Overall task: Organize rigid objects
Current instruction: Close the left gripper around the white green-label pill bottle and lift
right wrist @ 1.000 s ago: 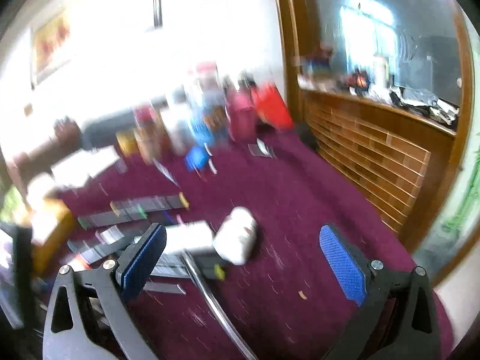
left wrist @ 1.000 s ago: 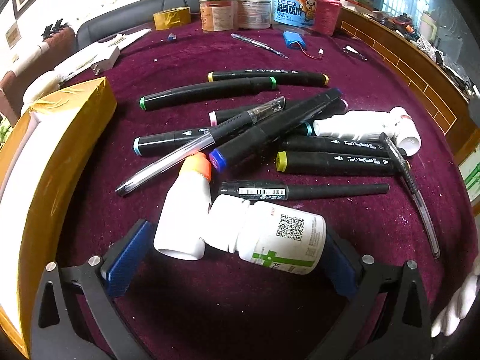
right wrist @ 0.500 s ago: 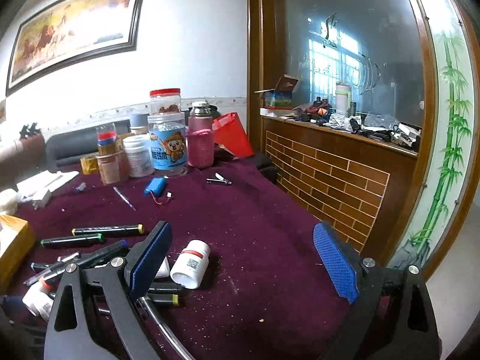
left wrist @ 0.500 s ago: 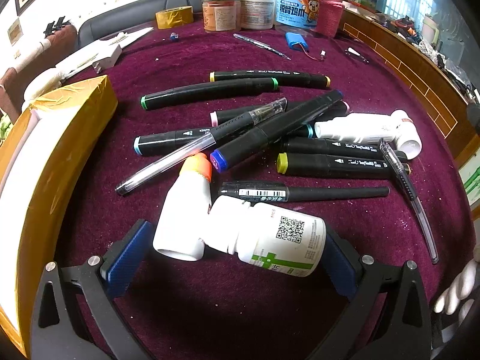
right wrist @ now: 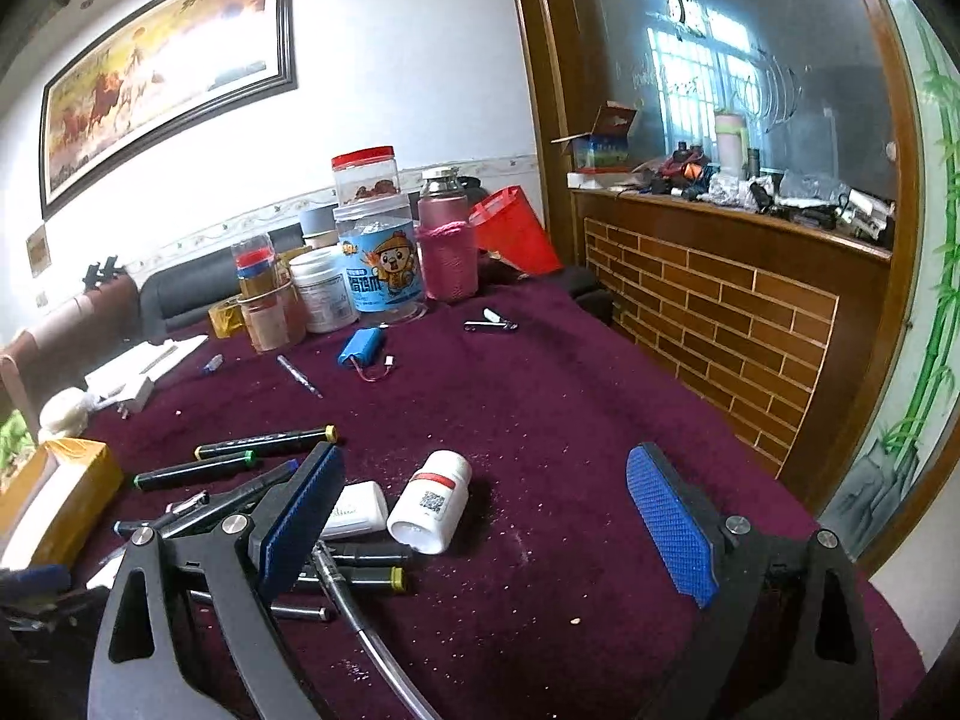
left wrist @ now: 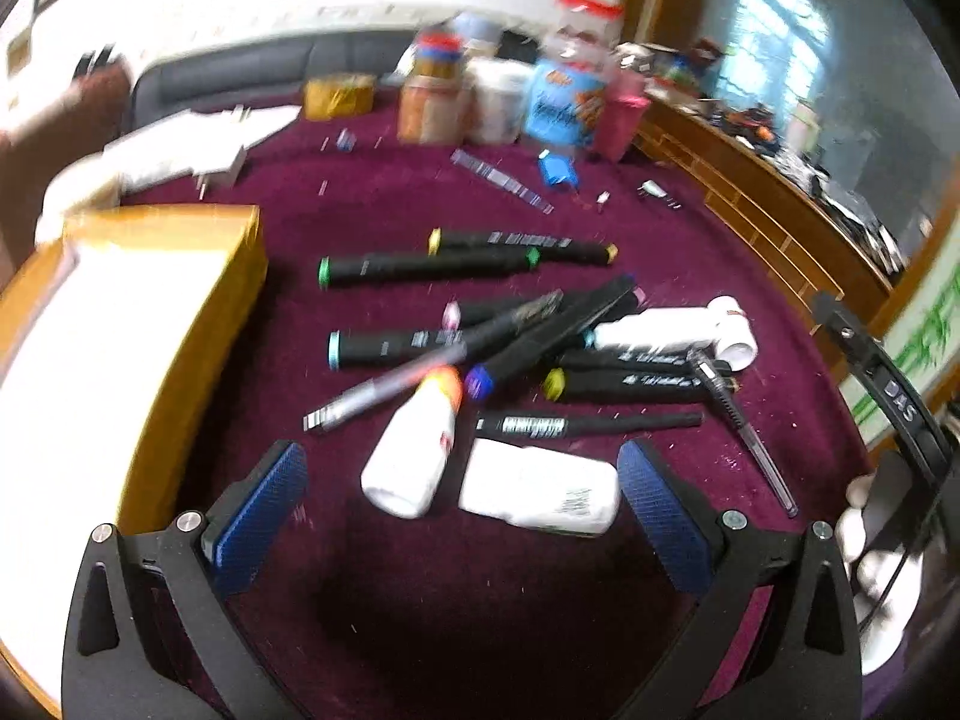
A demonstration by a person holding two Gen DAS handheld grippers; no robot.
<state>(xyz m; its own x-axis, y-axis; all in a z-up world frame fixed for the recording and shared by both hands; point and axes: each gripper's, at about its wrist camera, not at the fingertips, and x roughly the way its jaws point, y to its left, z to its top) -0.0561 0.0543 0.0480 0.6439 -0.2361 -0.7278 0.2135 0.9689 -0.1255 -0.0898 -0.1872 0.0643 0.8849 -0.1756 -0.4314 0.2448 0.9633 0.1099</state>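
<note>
I face a white wall [right wrist: 390, 48] with a framed horse painting [right wrist: 162, 66] hung on it. A maroon cloth [right wrist: 540, 396] covers the table. To my right a brick-patterned wooden counter [right wrist: 720, 300] runs under a glass panel [right wrist: 750, 60]; daylight shows in it as a barred window. A dark sofa [right wrist: 192, 288] stands behind the table. Bamboo painting [right wrist: 936, 300] at far right.

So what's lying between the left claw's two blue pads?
In the left wrist view: two white plastic bottles on their sides, one orange-capped.
</note>
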